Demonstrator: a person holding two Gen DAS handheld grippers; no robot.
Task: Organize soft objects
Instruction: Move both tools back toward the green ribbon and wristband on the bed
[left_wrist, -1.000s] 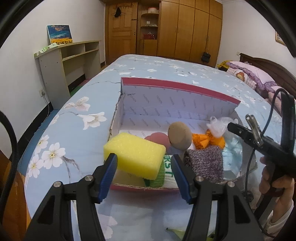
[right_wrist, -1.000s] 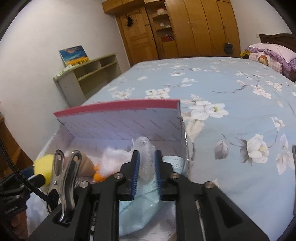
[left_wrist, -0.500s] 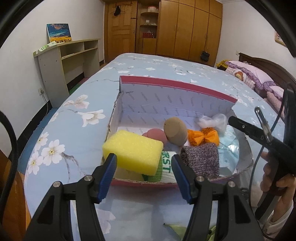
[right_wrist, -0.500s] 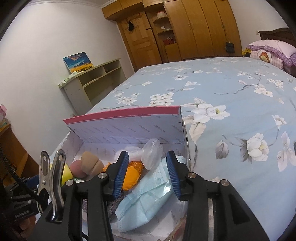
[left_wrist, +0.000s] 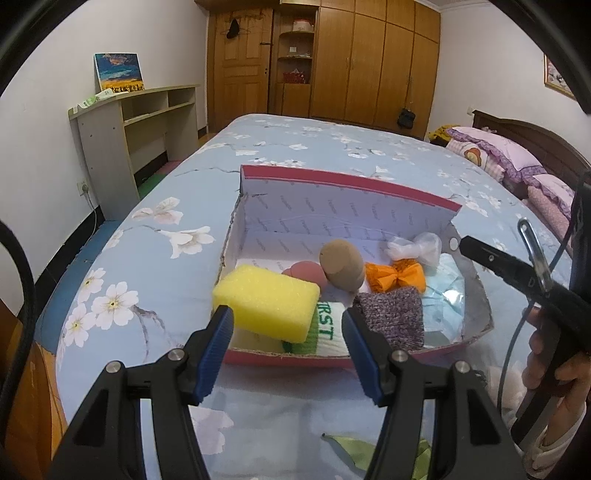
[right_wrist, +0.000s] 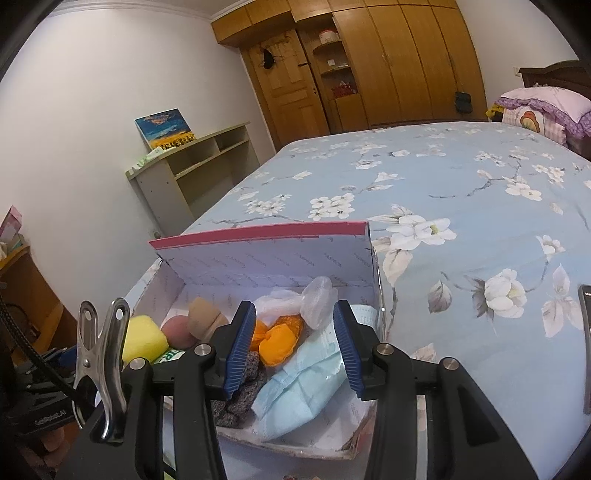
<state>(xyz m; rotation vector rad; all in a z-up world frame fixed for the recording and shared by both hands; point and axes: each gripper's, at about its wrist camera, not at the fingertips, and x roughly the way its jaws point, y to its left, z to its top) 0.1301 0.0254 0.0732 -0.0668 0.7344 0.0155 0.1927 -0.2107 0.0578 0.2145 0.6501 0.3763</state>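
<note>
Left gripper wide, empty, short of box on bed; yellow sponge hides most of green-lettered cloth; right gripper wide, empty, over blue mask pack; only right view shows dark object, cut off at frame edge.

Yellow sponge, orange bow, floral-blue bedspread.

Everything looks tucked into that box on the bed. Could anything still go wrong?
The yellow sponge sits high on the pile at the box front edge, so it might tumble out. The box sits on a soft quilt, so a nudge from the open left gripper could tip it.
</note>
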